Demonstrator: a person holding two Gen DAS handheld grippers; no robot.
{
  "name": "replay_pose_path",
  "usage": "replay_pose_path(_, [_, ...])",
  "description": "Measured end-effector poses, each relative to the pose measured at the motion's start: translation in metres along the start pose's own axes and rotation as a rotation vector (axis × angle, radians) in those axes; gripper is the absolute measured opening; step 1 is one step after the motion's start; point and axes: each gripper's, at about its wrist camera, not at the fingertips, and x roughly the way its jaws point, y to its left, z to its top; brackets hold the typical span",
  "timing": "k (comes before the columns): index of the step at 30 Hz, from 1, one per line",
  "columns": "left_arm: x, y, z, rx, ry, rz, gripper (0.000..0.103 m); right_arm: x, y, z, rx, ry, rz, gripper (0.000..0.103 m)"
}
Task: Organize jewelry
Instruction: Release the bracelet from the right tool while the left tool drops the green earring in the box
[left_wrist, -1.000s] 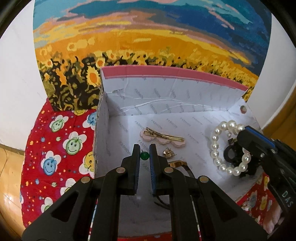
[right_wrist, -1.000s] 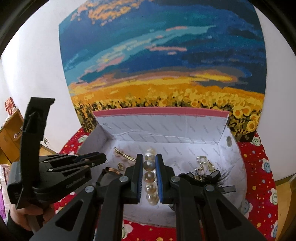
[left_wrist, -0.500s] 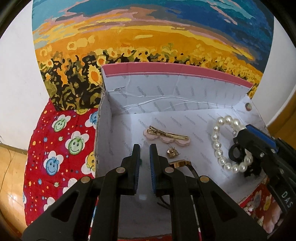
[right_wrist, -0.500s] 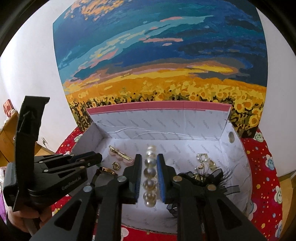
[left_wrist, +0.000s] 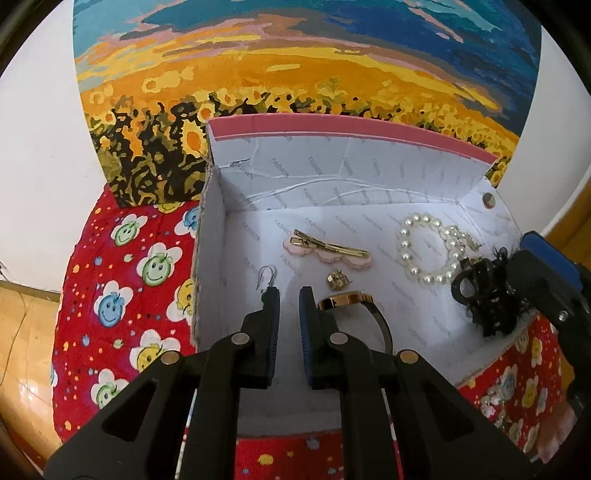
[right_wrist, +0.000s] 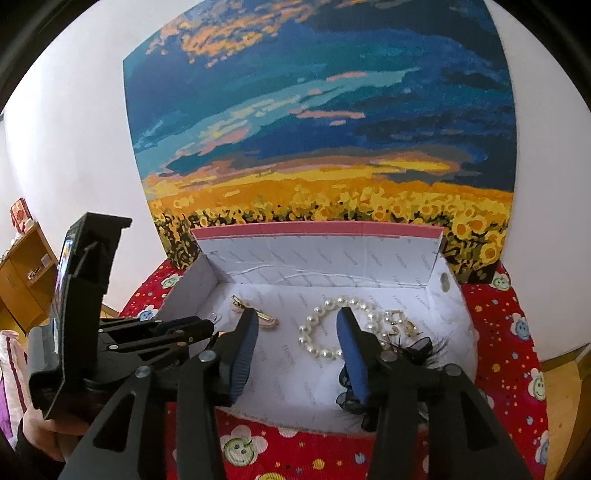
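Note:
A white box with a pink rim holds the jewelry. My right gripper hangs over its floor with the jaws opening. The pearl bracelet lies flat below them, free of the pads. My left gripper is shut near the box's left wall with nothing seen between its pads. A green-bead hook earring sits just beyond its left fingertip. A pink and gold hair clip, a gold watch and a small gold piece lie nearby.
A black hair claw and gold earrings fill the box's right side. The box stands on a red smiley-flower cloth against a sunflower painting on a white wall. A wooden shelf is at far left.
The right jaws have spread and let go of the pearl bracelet, which now lies on the box floor. The green bead has left the left fingertips; the earring now shows beside them.

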Motion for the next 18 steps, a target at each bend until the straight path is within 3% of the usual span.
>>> replay_pose_path(3, [-0.007,0.0,-0.003,-0.003,0.0,0.003,0.01,-0.01,0.001,-0.002,-0.008,-0.007,-0.008,0.051])
replay_pose_path(5, [-0.013,-0.001,-0.006,-0.002,0.0,0.006,0.019,-0.018,0.002,-0.004,-0.012,-0.014,-0.015,0.051])
replay_pose_path(6, [-0.015,0.0,-0.008,-0.002,-0.003,0.008,0.034,-0.021,0.002,-0.005,-0.012,-0.016,-0.018,0.051])
replay_pose_path(7, [-0.019,-0.001,-0.009,-0.002,-0.012,0.006,0.057,-0.024,0.001,-0.006,-0.011,-0.019,-0.02,0.052])
replay_pose_path(9, [-0.026,-0.004,-0.012,-0.001,-0.028,-0.039,0.078,-0.031,0.0,-0.009,-0.009,-0.023,-0.023,0.053])
replay_pose_path(13, [-0.042,-0.016,-0.018,0.04,-0.07,0.029,0.08,-0.04,-0.002,-0.016,-0.004,-0.019,-0.029,0.054])
replay_pose_path(18, [-0.06,-0.022,-0.026,0.042,-0.078,0.028,0.08,-0.056,-0.004,-0.026,0.003,-0.023,-0.035,0.055])
